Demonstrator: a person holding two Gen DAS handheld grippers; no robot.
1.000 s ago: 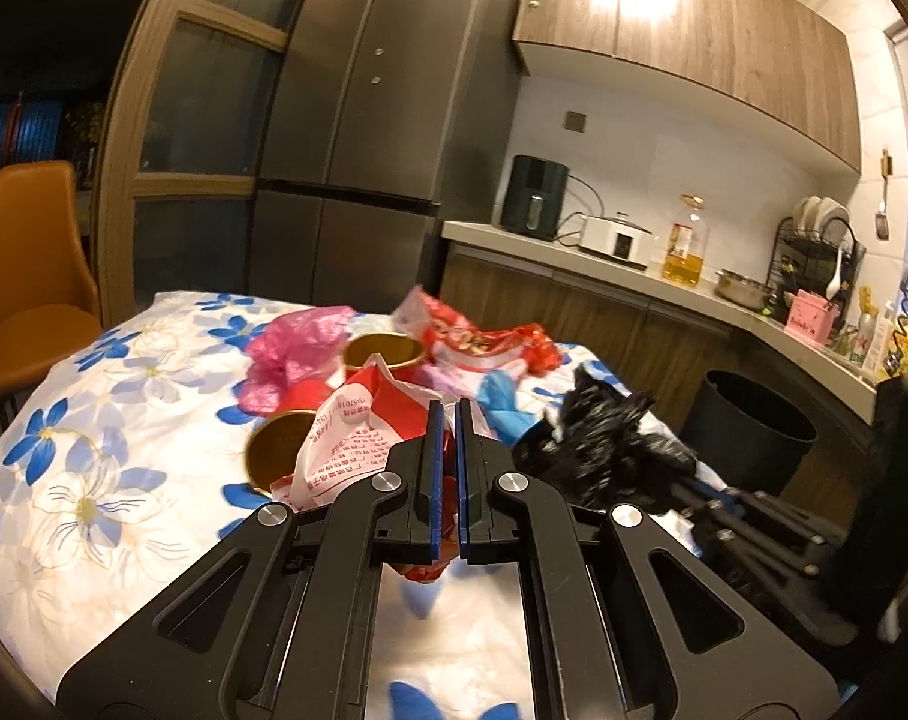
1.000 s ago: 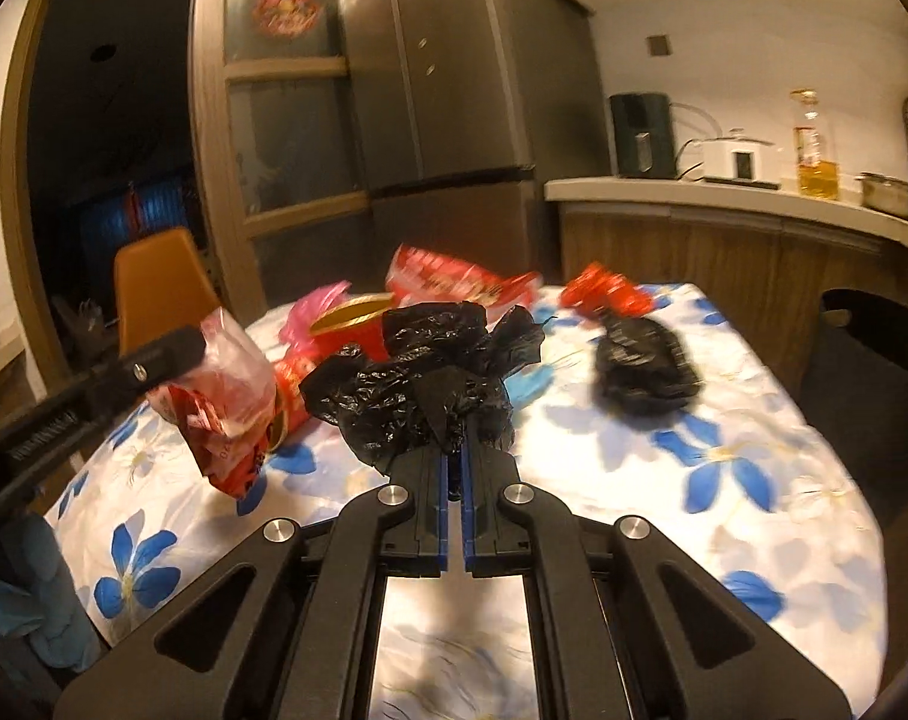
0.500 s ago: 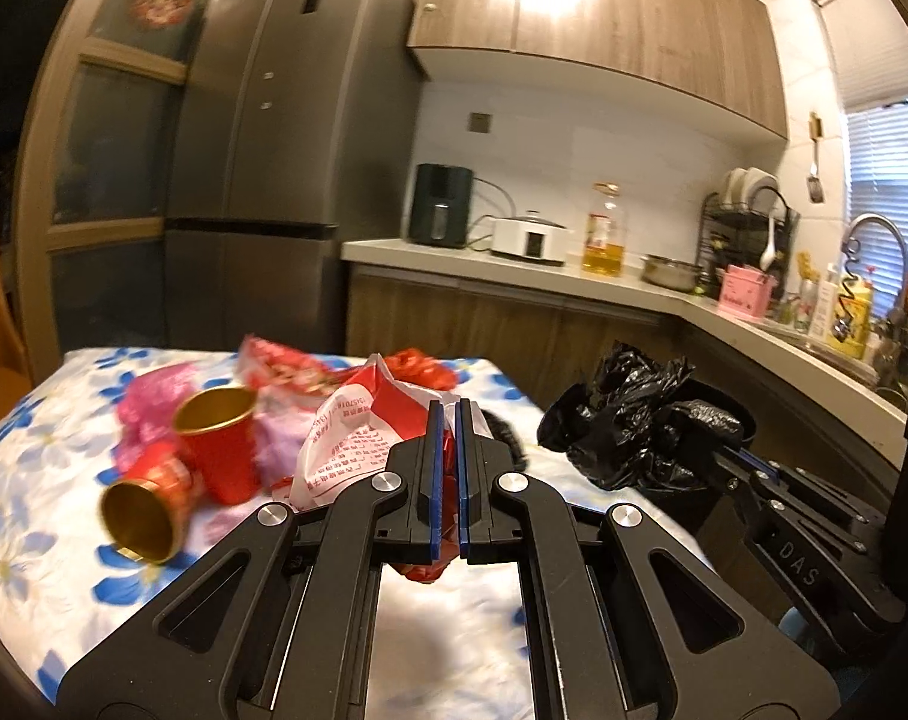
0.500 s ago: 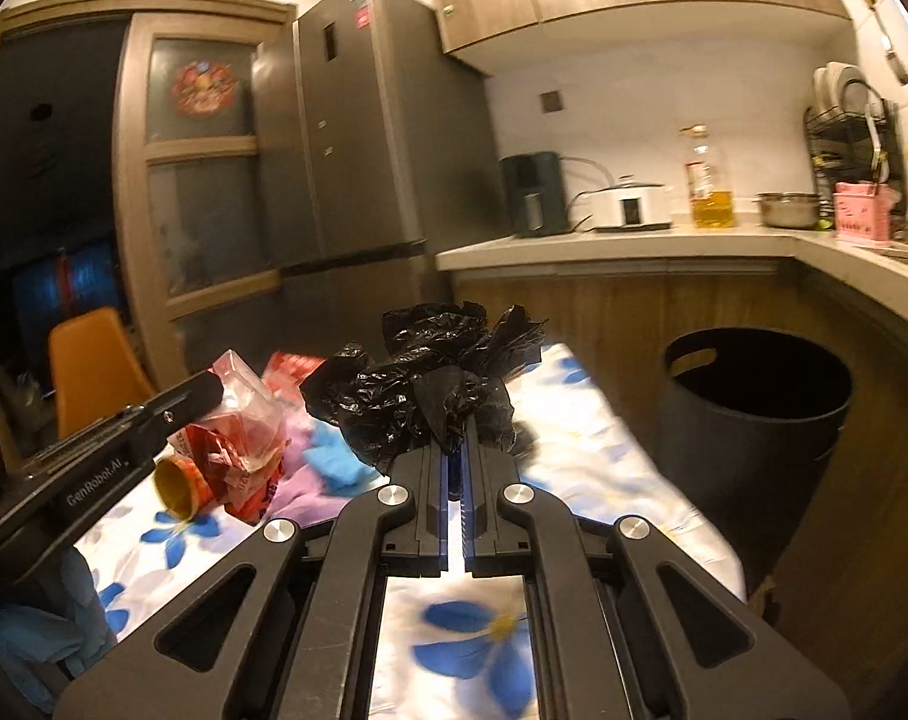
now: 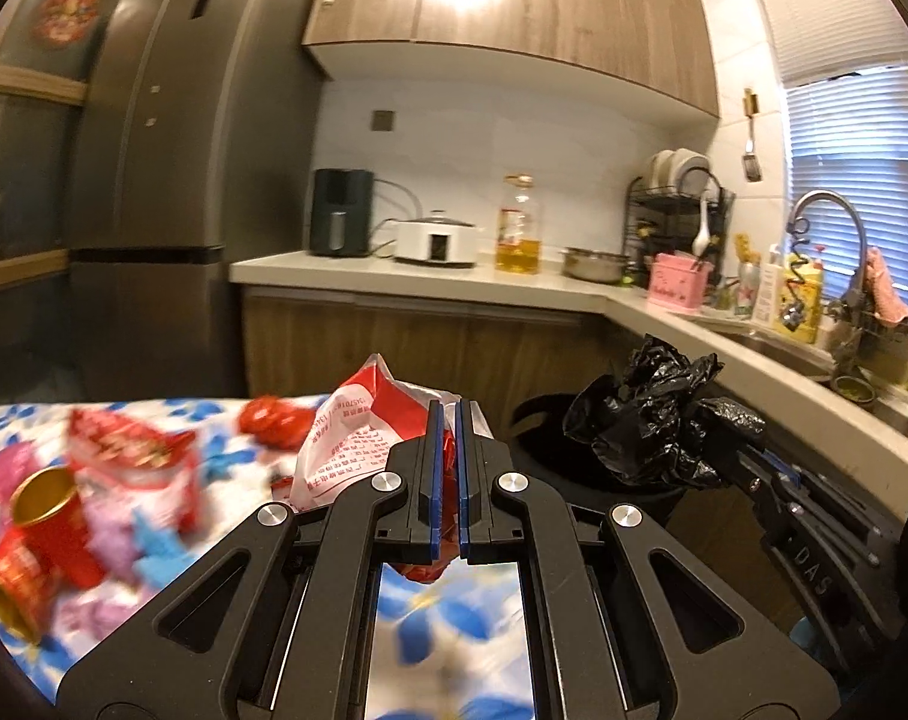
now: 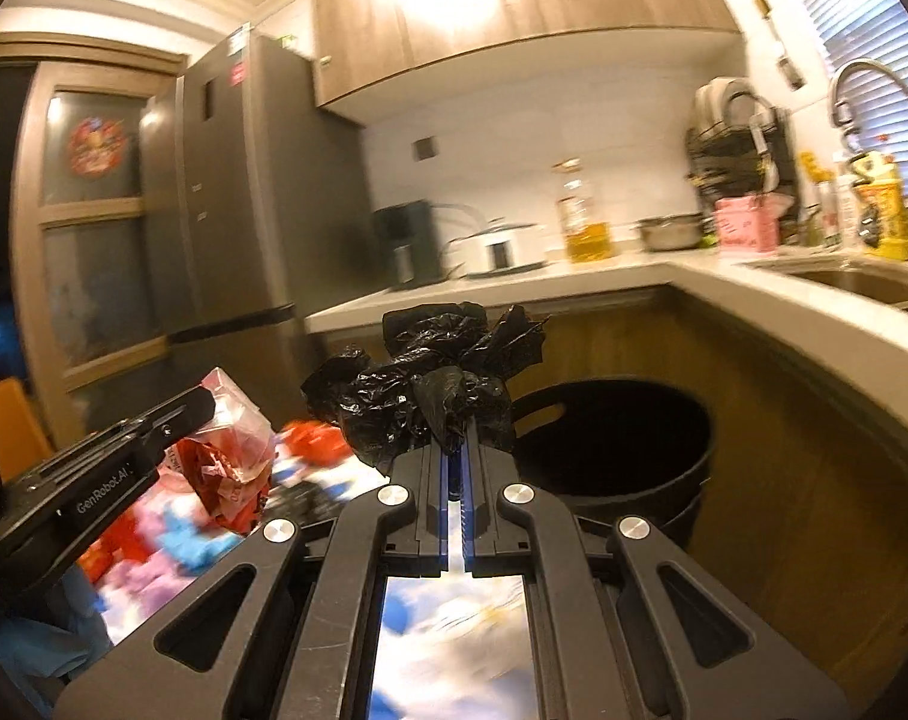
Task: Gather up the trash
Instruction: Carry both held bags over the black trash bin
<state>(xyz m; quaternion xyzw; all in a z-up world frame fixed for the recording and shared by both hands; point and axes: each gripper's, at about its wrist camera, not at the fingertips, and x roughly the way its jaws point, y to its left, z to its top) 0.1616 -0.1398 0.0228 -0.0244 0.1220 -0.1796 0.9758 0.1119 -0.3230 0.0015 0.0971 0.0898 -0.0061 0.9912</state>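
Note:
My left gripper [image 5: 447,414] is shut on a red and white plastic wrapper [image 5: 358,444], held above the flowered tablecloth [image 5: 448,618]. In the right wrist view the same wrapper [image 6: 229,462] hangs at the left, in the left gripper [image 6: 205,405]. My right gripper [image 6: 454,438] is shut on a crumpled black plastic bag [image 6: 424,384]; in the left wrist view that black bag [image 5: 652,420] hangs over the black trash bin [image 5: 550,468]. The bin [image 6: 628,438] stands open just right of the bag, beside the table's end.
Red paper cups [image 5: 40,516], a red snack bag [image 5: 136,456] and blurred pink and blue scraps lie on the table at left. A counter [image 5: 430,288] with appliances and an oil bottle [image 5: 517,228] runs behind; the sink [image 5: 814,354] is right, the fridge [image 5: 172,180] left.
Both grippers have swung to the right with their loads, away from the littered table and toward the black bin. The bin has come from the far right edge nearly into the middle of both views.

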